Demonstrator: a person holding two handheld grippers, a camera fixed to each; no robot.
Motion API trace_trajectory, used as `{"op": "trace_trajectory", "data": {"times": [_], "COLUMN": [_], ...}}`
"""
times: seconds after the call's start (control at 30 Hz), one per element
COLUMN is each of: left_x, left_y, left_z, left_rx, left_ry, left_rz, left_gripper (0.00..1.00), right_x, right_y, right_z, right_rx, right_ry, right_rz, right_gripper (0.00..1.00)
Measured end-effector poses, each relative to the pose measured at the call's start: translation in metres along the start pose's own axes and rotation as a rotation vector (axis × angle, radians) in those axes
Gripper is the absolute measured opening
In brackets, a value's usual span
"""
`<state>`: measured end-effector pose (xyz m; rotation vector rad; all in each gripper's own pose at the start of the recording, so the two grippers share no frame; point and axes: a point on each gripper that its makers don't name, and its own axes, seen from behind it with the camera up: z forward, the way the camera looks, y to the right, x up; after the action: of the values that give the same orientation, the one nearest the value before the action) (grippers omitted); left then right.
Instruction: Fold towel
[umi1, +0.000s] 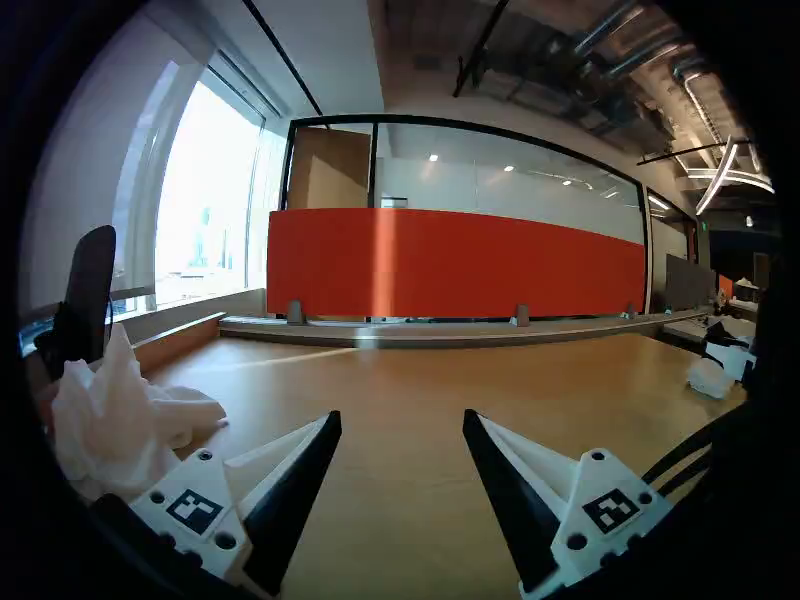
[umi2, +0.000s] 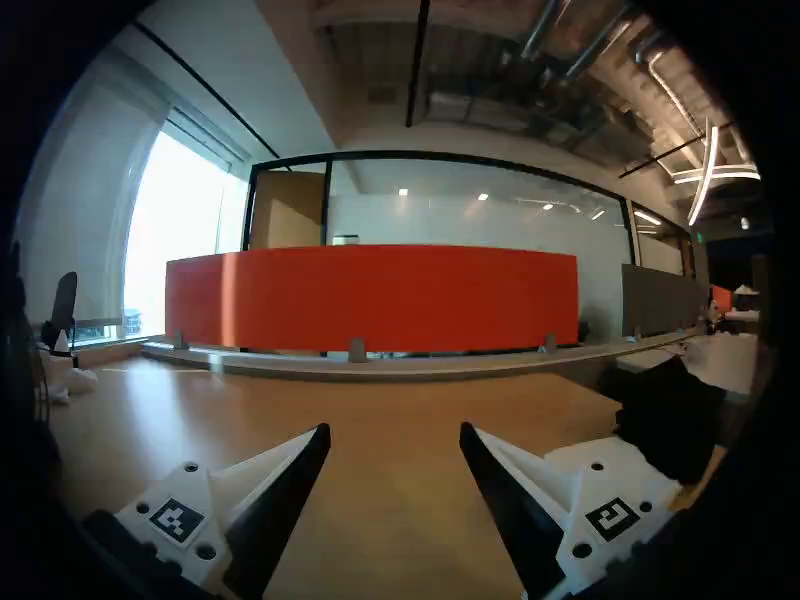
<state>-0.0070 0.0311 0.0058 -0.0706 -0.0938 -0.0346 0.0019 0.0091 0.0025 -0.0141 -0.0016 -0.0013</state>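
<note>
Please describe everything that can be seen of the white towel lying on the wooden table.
The white towel looks like soft, thin cloth. It is crumpled into an uneven heap and not yet folded, with a peak rising at the top and a flap spread out to one side. It rests on the wooden table near the edge, in front of a dark chair back. The open left gripper holds nothing.

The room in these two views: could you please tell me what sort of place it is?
Probably an open-plan office: a long wooden desk with an orange divider screen, a glass wall behind it, and bare pipes under the ceiling.
</note>
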Motion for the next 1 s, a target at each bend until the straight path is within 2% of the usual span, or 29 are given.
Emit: {"op": "trace_trajectory", "data": {"times": [0.47,0.8,1.0], "left_x": [0.0,0.001,0.008], "left_y": [0.002,-0.003,-0.01], "left_z": [-0.002,0.0,-0.002], "left_rx": [0.001,0.011,0.031], "left_ry": [0.001,0.0,0.009], "left_rz": [0.001,0.002,0.018], "left_gripper": [0.9,0.9,0.9], "right_x": [-0.001,-0.001,0.0], "right_y": [-0.001,-0.001,-0.001], "right_z": [-0.002,-0.002,-0.002], "right_rx": [0.005,0.005,0.005], "right_ry": [0.002,0.001,0.001], "right_rz": [0.0,0.0,0.001], "right_gripper": [1.0,1.0,1.0]}}
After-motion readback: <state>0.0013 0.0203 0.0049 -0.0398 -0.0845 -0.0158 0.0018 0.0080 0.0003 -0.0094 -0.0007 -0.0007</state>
